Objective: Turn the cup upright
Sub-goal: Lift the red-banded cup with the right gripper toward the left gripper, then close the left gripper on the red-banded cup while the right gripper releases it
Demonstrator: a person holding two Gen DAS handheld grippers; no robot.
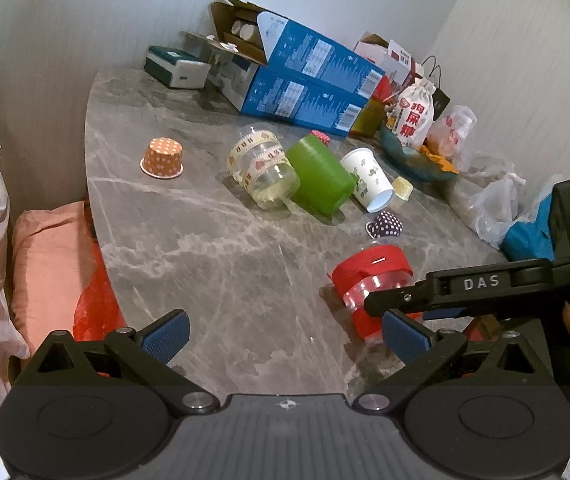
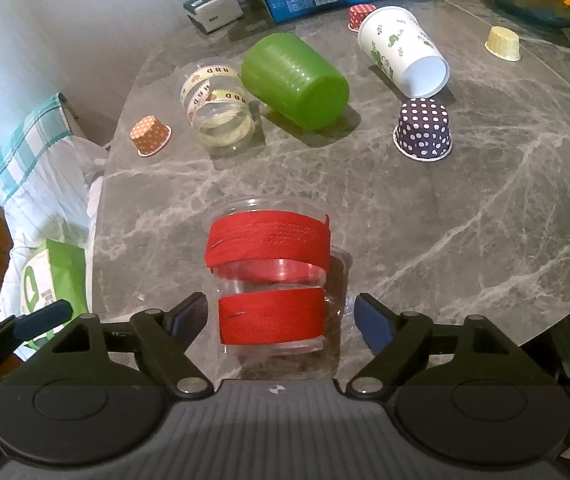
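Cup with red tape bands (image 2: pixel 271 280), clear plastic, lies on its side on the grey marbled table (image 2: pixel 465 208), between the spread fingers of the right gripper (image 2: pixel 281 316).

Largest first: the table is hard, smooth and likely slick. The cup is a thin-walled cylinder, judged light, slightly flexible and prone to roll; grip across the taped bands, where the woven-looking tape should give friction, with moderate force. Right gripper jaws stand apart, not touching the cup. Left gripper (image 1: pixel 285 332) hangs open over bare table, well apart.
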